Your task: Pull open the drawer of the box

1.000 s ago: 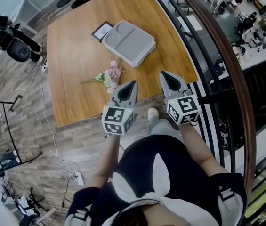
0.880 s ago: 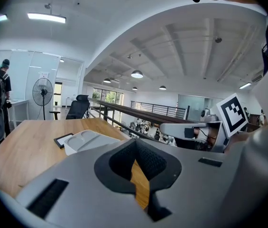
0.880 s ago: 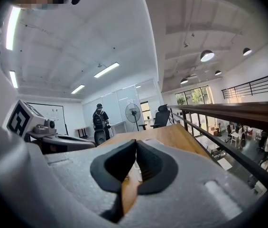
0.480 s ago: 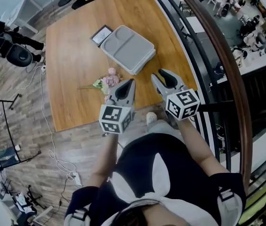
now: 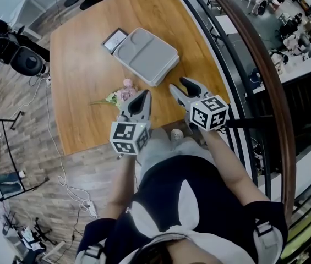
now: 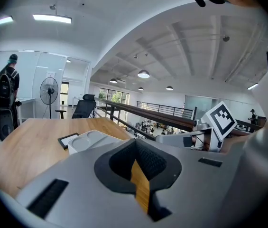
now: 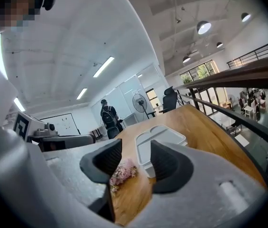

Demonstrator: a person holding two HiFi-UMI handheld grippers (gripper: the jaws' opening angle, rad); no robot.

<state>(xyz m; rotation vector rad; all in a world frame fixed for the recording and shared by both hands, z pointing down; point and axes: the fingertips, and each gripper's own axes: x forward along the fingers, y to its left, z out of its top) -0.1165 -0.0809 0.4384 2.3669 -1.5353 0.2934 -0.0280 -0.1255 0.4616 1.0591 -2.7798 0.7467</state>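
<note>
Both sets of tongs hang empty over the near edge of the worktop [image 5: 83,87]; the pull hasn't started.

Left tongs [image 5: 143,95]: jaws closed tip to tip, nothing in them.

Right tongs [image 5: 181,86]: jaws have just been opening and stand at a moderate gap with nothing between them. Only the flowers [image 7: 123,171] and the box [image 7: 161,133] show through the gap, further off.

Box is the flat grey one mid-worktop, beyond the flowers, with a small black frame [image 5: 114,38] at its far-left corner. Both tongs are well apart from it. Drawer looks closed, and I can't tell from these views which side carries the drawer front or a handle.

My take for this step:
- Bring the right tongs down level with the box's side wall and find the front first.
- Keep the jaws open until they straddle the handle or lip, then close and pull straight out along the worktop.
- Box looks light and will likely slide, so press the closed left tongs on the lid to pin it.
- Steer round the flowers.
</note>
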